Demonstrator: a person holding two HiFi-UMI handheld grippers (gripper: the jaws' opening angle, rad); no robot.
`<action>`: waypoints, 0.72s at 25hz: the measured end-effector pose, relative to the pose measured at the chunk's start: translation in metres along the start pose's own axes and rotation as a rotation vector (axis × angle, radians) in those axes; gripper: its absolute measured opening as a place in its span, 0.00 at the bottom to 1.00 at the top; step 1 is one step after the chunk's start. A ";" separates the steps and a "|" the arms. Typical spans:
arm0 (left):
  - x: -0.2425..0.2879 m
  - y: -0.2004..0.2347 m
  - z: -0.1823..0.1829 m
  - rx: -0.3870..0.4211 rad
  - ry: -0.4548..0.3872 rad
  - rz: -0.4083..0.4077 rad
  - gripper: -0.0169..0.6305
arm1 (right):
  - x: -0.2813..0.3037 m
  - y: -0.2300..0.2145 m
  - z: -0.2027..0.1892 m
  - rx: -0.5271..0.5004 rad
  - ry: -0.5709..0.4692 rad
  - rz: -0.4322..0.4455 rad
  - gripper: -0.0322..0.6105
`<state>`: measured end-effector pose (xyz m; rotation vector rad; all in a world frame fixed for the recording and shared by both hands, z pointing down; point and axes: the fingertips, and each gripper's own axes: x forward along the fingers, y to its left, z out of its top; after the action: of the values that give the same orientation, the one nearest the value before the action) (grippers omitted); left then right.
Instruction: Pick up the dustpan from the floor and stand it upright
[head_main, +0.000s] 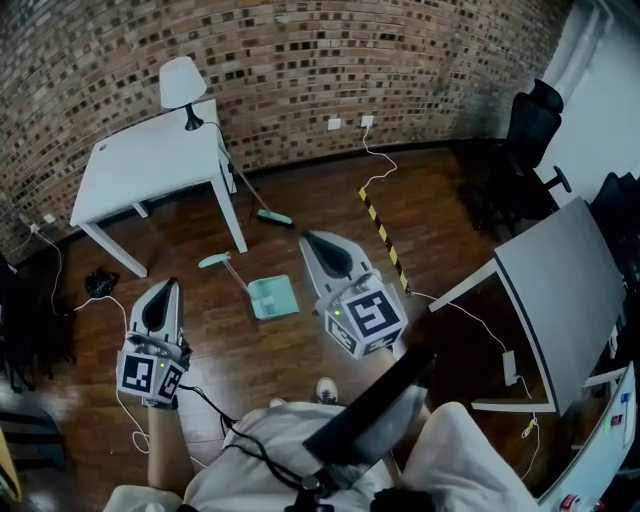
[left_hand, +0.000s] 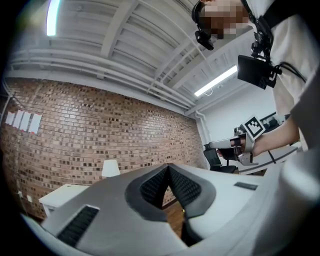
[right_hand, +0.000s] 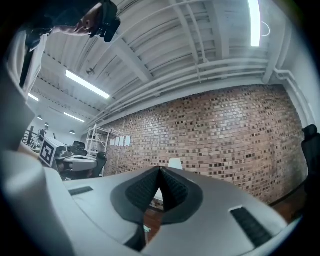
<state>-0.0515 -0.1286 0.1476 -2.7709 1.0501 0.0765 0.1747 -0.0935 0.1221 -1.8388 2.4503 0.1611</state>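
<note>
Head view is showing the dustpan (head_main: 268, 293) lying flat on the wooden floor (head_main: 430, 210), out in front of the person and between the two claws as the picture frames them. Its long axis is running on a diagonal: the teal pan is sitting at the nearer, right-hand end, and the handle is reaching away to the left, toward the leg of the white tabletop (head_main: 140, 165). The right claw (head_main: 318, 243) is hovering just right of the pan end, while the left claw (head_main: 168, 290) is hanging left of the handle's grip. So each claw is sitting closest to its own end of the dustpan, with neither touching it.

Left gripper view is showing the left claw (left_hand: 168, 170) with its jaws meeting at the tips and nothing between them. Right gripper view is showing the same of the right claw (right_hand: 160, 172): jaws together, empty. Both cameras are looking out roughly level at brick wall and ceiling, and the dustpan is not appearing in either, so it is lying well below the line both claws are pointing along. Reaching it is likely calling for tipping a claw downward and parting its jaws. The handle, lying crosswise to the left claw, is looking like the easier part to take.
</note>
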 end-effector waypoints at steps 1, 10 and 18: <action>0.000 0.000 0.001 -0.001 0.000 -0.001 0.04 | 0.000 0.001 0.001 0.006 0.001 -0.001 0.02; -0.021 -0.010 0.001 -0.013 0.031 -0.050 0.04 | -0.013 0.022 -0.012 0.007 0.058 -0.033 0.02; -0.077 -0.023 -0.019 -0.038 0.078 -0.027 0.04 | -0.061 0.046 -0.038 0.072 0.109 -0.073 0.02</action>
<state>-0.0941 -0.0647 0.1778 -2.8423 1.0401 -0.0157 0.1475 -0.0280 0.1691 -1.9514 2.4185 -0.0325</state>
